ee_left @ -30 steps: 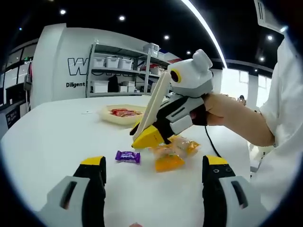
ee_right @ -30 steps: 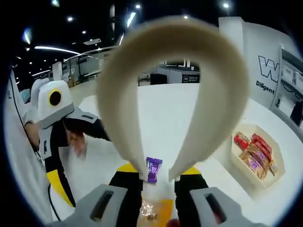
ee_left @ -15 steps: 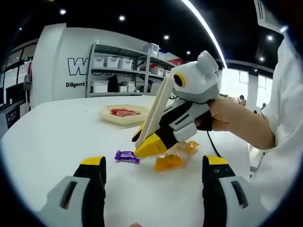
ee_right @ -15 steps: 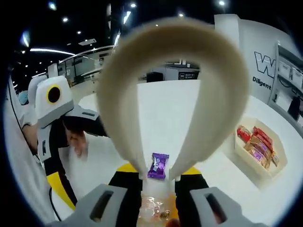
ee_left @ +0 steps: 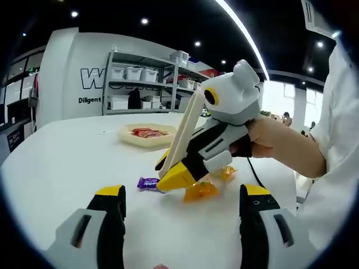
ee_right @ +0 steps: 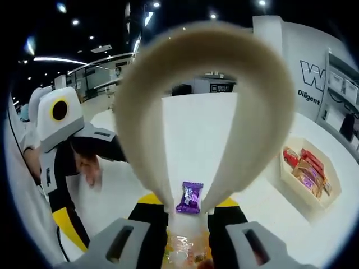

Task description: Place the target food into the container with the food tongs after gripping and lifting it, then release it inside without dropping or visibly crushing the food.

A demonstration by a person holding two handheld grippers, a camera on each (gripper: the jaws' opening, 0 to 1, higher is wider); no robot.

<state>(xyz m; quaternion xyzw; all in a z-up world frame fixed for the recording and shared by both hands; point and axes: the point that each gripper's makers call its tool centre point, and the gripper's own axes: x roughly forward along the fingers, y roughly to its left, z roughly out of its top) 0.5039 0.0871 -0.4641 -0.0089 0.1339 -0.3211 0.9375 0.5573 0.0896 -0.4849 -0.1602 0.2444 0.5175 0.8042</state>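
Note:
A purple wrapped candy (ee_right: 189,197) lies on the white table, right between the two tips of the cream food tongs (ee_right: 202,50). My right gripper (ee_right: 188,203) is shut on the tongs, whose arms stand apart around the candy. In the left gripper view the right gripper (ee_left: 176,176) comes in from the right, tilted down, its yellow tip partly covering the purple candy (ee_left: 147,182); the tongs (ee_left: 188,123) run up along it. My left gripper (ee_left: 183,193) hovers open over the table's near edge, holding nothing.
Orange snack packets (ee_left: 201,190) lie just right of the candy, close under my right jaws (ee_right: 182,250). A cream tray (ee_left: 130,138) of red and brown packets sits further back, at the right (ee_right: 289,185). A storage shelf (ee_left: 140,84) stands behind.
The right gripper with the tongs has dipped lower and closed in on the purple candy, which now sits between the tong tips. The left gripper has stayed put.

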